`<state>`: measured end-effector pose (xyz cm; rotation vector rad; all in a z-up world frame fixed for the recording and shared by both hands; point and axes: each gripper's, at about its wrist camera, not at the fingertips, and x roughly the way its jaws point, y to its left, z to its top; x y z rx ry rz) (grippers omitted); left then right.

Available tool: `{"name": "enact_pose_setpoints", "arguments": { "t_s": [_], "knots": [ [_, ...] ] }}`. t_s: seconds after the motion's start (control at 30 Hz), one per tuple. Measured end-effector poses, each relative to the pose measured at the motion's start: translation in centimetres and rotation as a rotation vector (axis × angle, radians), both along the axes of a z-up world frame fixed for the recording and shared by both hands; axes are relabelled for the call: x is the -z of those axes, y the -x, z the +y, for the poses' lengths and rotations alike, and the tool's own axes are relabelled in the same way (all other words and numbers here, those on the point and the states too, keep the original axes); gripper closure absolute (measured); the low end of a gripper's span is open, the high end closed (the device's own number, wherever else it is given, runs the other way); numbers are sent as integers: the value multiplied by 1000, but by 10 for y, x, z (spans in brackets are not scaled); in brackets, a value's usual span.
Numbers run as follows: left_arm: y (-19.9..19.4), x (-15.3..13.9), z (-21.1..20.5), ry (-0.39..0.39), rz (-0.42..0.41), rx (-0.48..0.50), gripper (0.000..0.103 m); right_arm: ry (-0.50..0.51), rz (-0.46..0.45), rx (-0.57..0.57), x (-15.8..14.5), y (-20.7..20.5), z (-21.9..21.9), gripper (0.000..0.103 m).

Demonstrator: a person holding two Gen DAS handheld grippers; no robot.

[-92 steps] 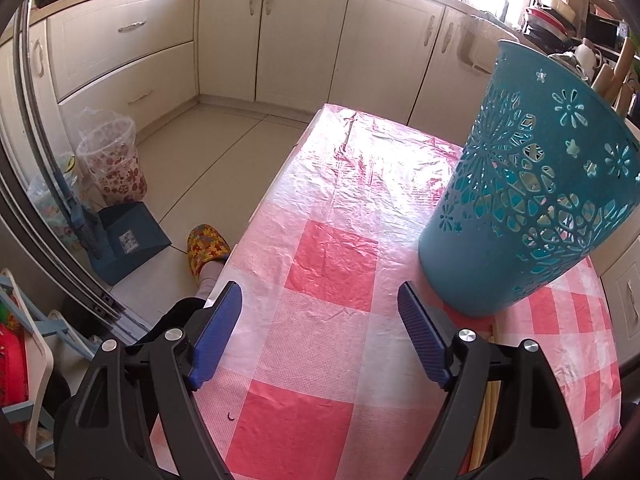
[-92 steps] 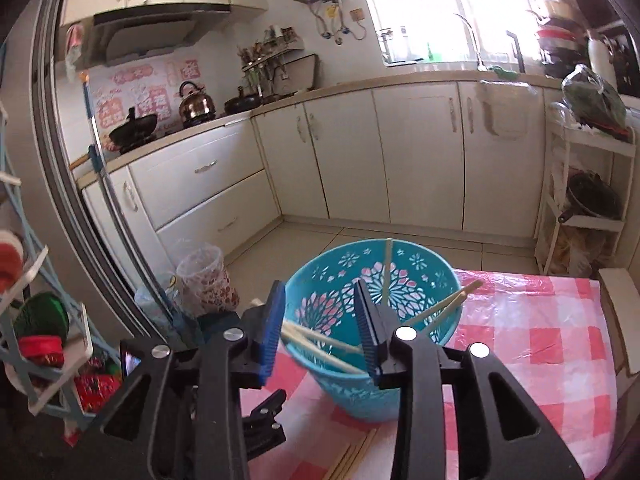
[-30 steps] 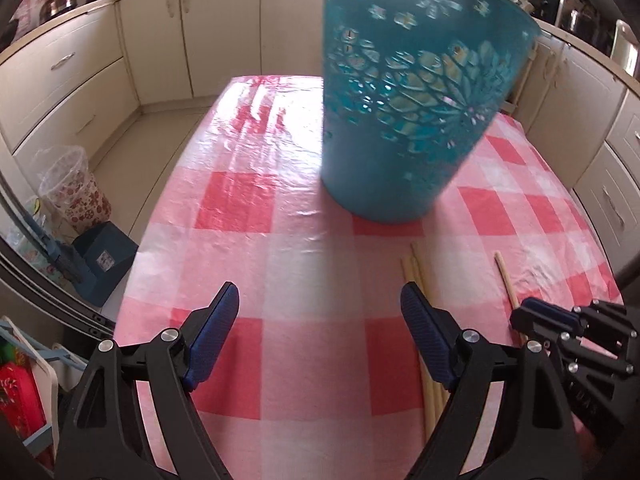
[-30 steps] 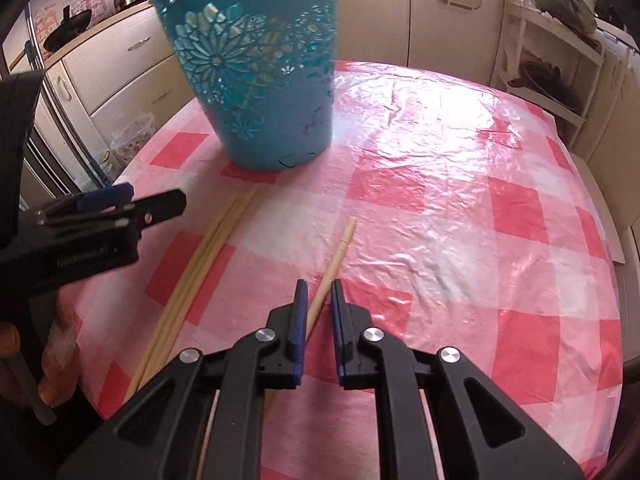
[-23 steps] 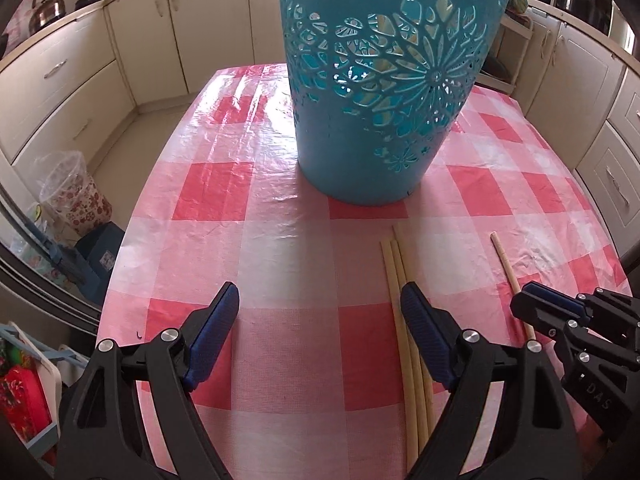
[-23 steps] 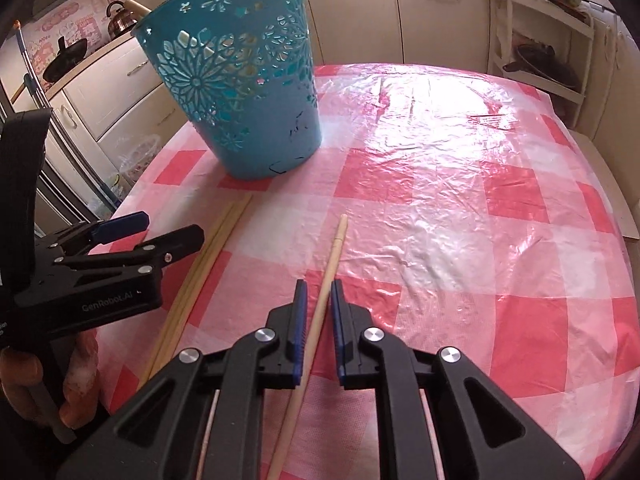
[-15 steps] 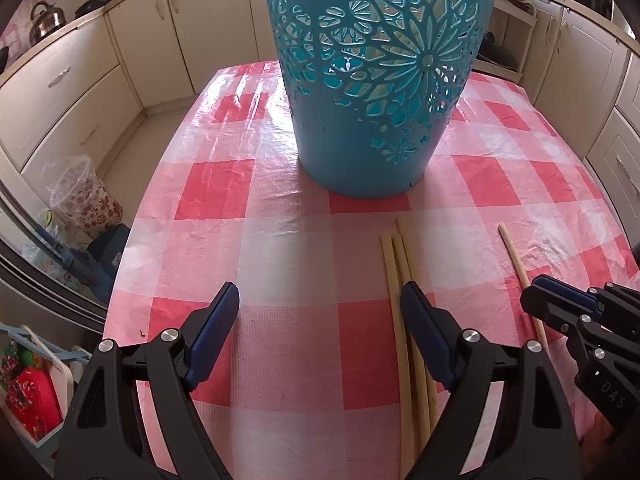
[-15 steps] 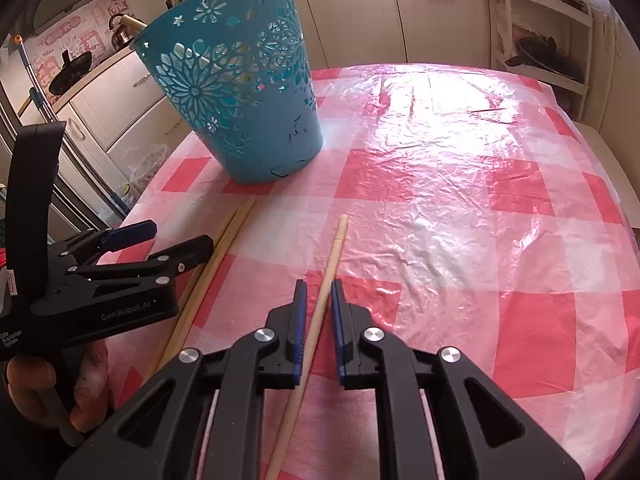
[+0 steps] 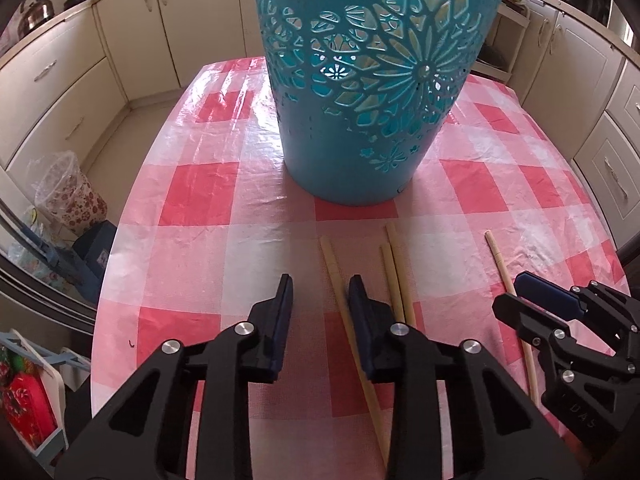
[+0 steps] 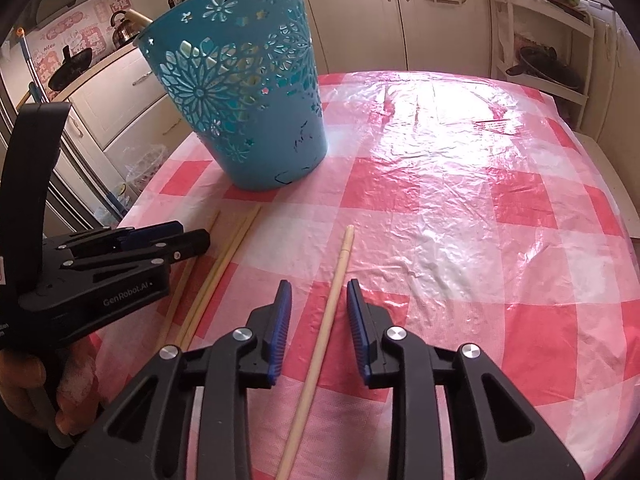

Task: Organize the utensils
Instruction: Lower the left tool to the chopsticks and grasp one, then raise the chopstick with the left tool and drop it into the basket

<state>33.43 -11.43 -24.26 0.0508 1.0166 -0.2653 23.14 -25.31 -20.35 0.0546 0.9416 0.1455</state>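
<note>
Chopsticks loose on the checked bench (image 9: 200, 196) before the teal basket (image 9: 372, 92)

Left gripper (image 9: 320, 300) has just been closing, one chopstick (image 9: 340, 284) against its right pad, not clamped; right gripper (image 10: 316, 304) has just been opening, released around a single chopstick (image 10: 336, 280).
</note>
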Motion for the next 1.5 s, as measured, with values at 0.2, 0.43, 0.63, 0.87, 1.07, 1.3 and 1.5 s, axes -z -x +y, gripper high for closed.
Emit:
{"name": "enact_pose_setpoints", "arguments": {
  "t_s": [0.2,0.43,0.63,0.87,1.07,1.3,1.5],
  "knots": [
    [0,0,-4,-51,-7,48,83,57,14,-43,2,-8,8,85],
    [0,-4,6,24,7,30,98,-1,14,-27,3,-10,-2,92],
    [11,-40,38,103,-72,-29,98,-13,9,-25,3,-7,-5,91],
    [14,-131,76,218,-286,-94,98,-13,6,-33,3,-3,-2,88],
    [-12,-209,79,354,-471,-114,98,-7,1,-42,2,-1,1,84],
    [-62,-250,43,383,-618,-121,98,-20,1,-45,2,-2,0,83],
    [-109,-233,17,375,-627,-146,98,-23,1,-61,2,-2,1,77]
  ]
}}
